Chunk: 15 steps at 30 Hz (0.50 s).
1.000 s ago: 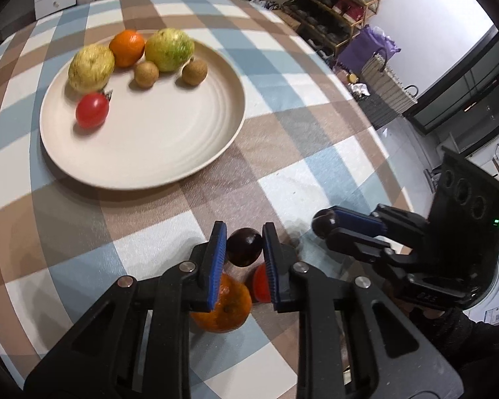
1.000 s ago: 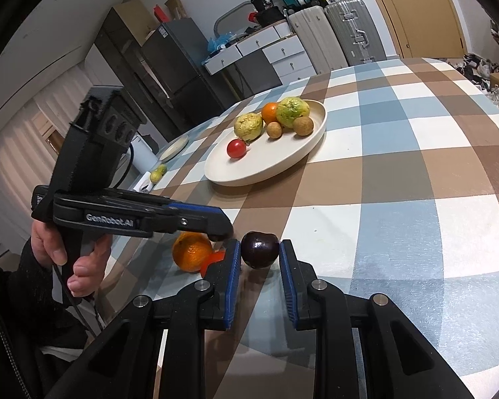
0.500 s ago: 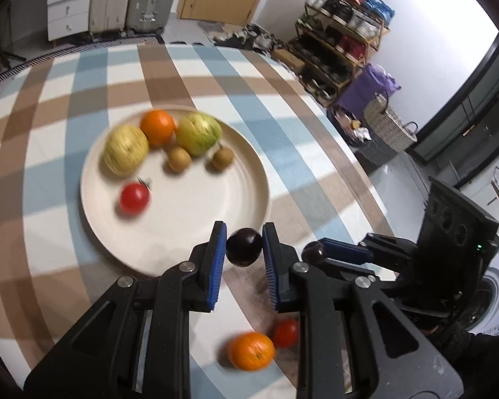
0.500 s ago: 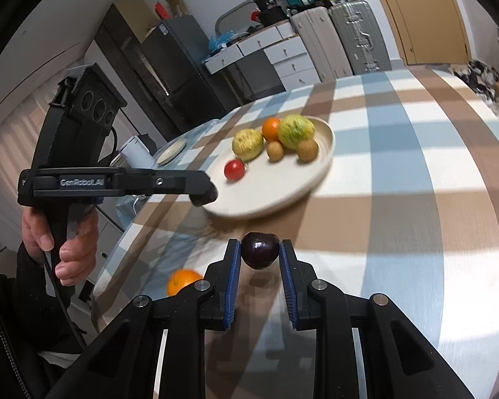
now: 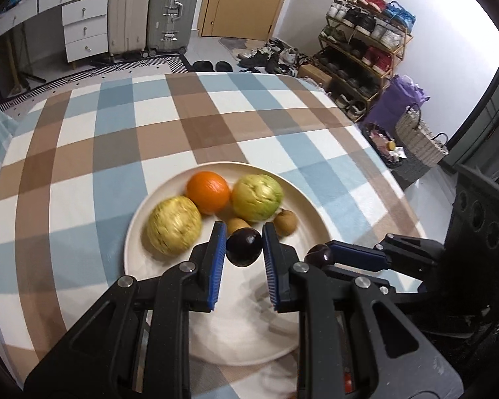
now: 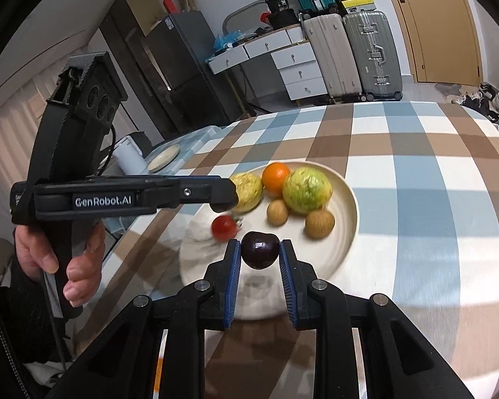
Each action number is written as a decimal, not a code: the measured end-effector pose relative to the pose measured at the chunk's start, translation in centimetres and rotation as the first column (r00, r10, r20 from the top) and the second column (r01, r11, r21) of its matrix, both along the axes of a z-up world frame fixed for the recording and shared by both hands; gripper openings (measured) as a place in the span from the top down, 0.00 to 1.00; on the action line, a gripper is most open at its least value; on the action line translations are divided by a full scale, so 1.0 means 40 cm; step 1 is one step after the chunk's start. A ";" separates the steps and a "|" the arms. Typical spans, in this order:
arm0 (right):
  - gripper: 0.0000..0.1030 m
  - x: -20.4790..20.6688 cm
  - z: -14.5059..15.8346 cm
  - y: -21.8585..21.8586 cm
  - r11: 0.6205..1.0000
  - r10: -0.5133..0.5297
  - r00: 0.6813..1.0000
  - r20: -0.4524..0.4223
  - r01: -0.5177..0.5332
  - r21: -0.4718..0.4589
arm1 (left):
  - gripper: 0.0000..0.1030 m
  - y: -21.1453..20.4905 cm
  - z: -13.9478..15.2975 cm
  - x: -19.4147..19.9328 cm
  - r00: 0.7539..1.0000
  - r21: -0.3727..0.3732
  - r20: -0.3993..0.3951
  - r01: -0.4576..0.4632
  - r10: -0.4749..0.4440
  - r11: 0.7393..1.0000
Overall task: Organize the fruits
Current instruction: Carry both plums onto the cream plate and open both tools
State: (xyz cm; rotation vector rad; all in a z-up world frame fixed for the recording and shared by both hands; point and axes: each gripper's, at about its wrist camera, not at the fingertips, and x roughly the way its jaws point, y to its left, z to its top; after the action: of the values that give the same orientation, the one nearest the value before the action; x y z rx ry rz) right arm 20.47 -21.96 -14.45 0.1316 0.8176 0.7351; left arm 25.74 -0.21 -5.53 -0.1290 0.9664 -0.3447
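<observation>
I have the left gripper [image 5: 244, 246] clenched on a dark plum [image 5: 244, 247], held above the plate [image 5: 316, 212] with its pads pressing the fruit from both sides. The right gripper [image 6: 260, 250] is likewise clamped on a second plum [image 6: 260, 250], also above the plate, over its near half; from the left wrist I see that same fruit poking out at the tip of the right gripper, toward the plate's right edge. The plate sits on the checked tablecloth [image 5: 83, 153] and already carries an orange [image 5: 208, 192] at its far side, a green fruit [image 5: 256, 197] just right of the orange, a yellow fruit [image 5: 174, 225] to the orange's left, and two small brown fruits [image 6: 319, 223] in front of the green one. A red tomato [image 6: 224, 227] lies on the plate's left part, seen only from the right wrist and smeared by blur, so I can't say whether it touches the yellow fruit. A hand [image 6: 50, 256] wraps the left gripper's handle, off the plate's left side. Beyond the plate, past the table's far edge, stand two suitcases [image 5: 173, 10].
</observation>
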 end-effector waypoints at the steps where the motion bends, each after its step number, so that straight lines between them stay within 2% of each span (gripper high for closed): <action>1: 0.77 0.012 -0.003 0.007 1.000 0.001 1.000 -0.001 -0.001 -0.001 | 0.81 0.000 -0.005 0.007 1.000 -0.002 -0.002 0.001 -0.001 1.000; 7: 0.77 0.065 -0.024 0.043 1.000 0.003 1.000 -0.007 -0.004 -0.030 | 0.81 0.003 -0.029 0.045 1.000 0.003 -0.009 -0.003 0.003 1.000; 15: 0.77 0.086 -0.044 0.057 0.999 0.001 1.000 -0.017 -0.002 -0.051 | 0.81 -0.002 -0.053 0.066 1.000 0.002 -0.020 0.001 -0.001 1.000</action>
State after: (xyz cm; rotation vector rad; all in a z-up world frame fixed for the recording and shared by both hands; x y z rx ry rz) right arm 23.92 -19.68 -16.20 0.0912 0.8526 0.7148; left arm 28.38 -0.30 -7.65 -0.1303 0.9869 -0.3442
